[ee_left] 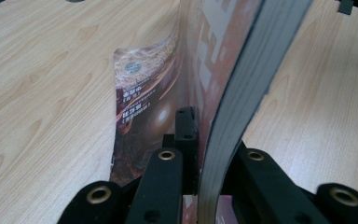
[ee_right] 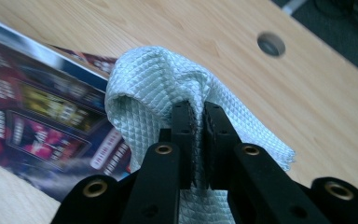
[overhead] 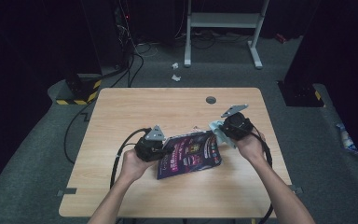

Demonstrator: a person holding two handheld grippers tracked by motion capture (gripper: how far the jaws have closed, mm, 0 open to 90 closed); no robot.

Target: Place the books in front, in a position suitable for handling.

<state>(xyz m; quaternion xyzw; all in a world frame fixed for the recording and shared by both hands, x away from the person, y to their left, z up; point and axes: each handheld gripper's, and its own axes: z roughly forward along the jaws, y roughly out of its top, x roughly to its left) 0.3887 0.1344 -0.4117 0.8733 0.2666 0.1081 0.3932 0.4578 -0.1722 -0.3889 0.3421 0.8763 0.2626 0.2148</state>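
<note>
One book (overhead: 191,153) lies near the middle of the bench (overhead: 168,107), its left edge pinched in the left gripper (ee_left: 200,154) fingers. At the book's 2 o'clock corner, the right gripper (ee_right: 196,135) fingers are pressed onto one pale blue cloth (ee_right: 154,88).

Table (overhead: 121,186): pale wood grain, dark round hole. Book (overhead: 191,154): purple-magenta cover, white and yellow print; grey page edges. Cloth (ee_right: 168,84): pale blue-white, fine diamond weave. Left gripper (ee_left: 200,140), right gripper (ee_right: 196,140): black, brass-coloured rivets.
</note>
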